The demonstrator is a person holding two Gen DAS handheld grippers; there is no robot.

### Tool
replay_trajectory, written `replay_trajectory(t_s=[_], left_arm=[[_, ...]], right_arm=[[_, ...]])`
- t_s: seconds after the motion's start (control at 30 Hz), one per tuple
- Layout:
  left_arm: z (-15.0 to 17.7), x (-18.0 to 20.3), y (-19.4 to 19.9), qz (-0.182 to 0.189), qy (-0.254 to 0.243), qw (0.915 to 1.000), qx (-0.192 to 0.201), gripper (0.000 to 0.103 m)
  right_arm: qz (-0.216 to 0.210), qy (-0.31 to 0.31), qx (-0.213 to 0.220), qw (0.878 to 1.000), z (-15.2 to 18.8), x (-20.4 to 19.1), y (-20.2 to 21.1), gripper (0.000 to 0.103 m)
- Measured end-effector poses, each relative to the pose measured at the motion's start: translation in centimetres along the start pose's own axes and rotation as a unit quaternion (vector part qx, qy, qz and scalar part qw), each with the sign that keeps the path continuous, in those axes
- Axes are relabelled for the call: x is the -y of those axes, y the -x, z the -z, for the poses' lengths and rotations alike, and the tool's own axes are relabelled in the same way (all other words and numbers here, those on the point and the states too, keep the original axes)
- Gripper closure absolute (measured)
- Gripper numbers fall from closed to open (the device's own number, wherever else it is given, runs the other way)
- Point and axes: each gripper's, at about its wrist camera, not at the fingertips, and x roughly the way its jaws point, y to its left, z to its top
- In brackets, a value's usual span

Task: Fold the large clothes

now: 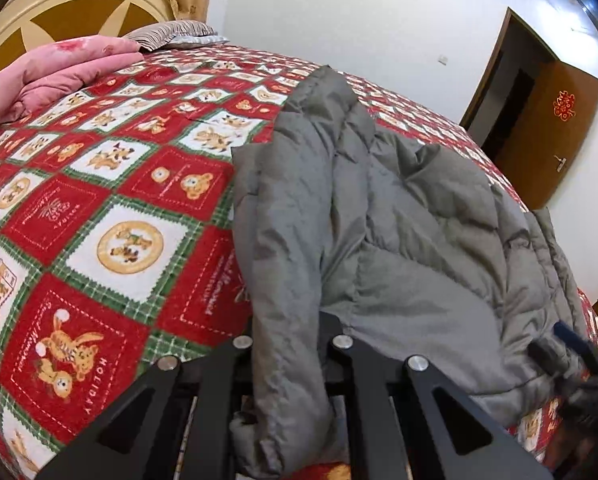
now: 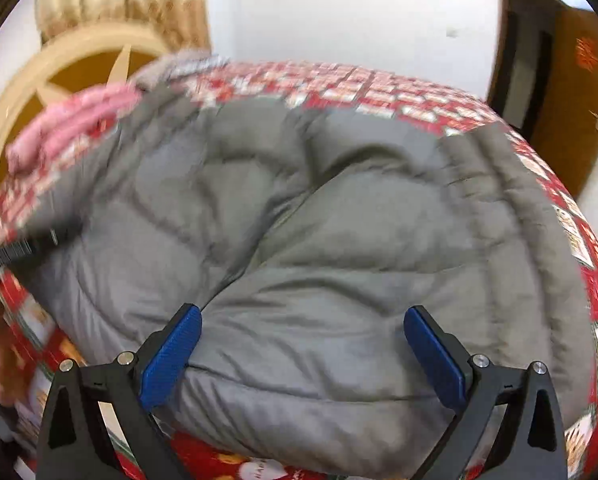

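1. Grey puffer jacket [image 1: 379,220] lies rumpled on our patterned bedspread [image 1: 99,200]; folding barely begun.
2. Left gripper [image 1: 287,344] pinches a jacket sleeve.
3. Right gripper [image 2: 301,340] spread wide at the hem, gripping nothing.

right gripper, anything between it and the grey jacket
Nothing visible does. The right gripper is open, its blue pads spread over the near edge of the grey jacket, with only jacket fabric between them. The left gripper is already shut on a fold of the same jacket on the bedspread.
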Motion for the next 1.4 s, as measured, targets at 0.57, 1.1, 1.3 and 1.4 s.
replay_trajectory(t_s=[0.57, 1.1, 1.3, 1.4], left_arm=[[0.7, -0.3, 1.0, -0.030, 0.008, 0.9992, 0.026, 0.057], [-0.5, 1.2, 2.0, -0.008, -0.018, 0.9993, 0.031, 0.093], [-2.9, 7.4, 6.4, -0.024, -0.103, 0.9903, 0.090, 0.094], [-3.9, 12.4, 9.4, -0.021, -0.166, 0.9773, 0.130, 0.094]], right_arm=[[0.095, 0.047, -0.083, 0.991, -7.1, -0.5, -11.6, 0.002], [0.092, 0.019, -0.010, 0.995, -2.3, 7.2, 1.5, 0.002], [0.097, -0.015, -0.066, 0.993, 1.4, 11.9, -1.1, 0.002], [0.092, -0.010, -0.058, 0.994, 1.1, 11.9, -0.1, 0.002]])
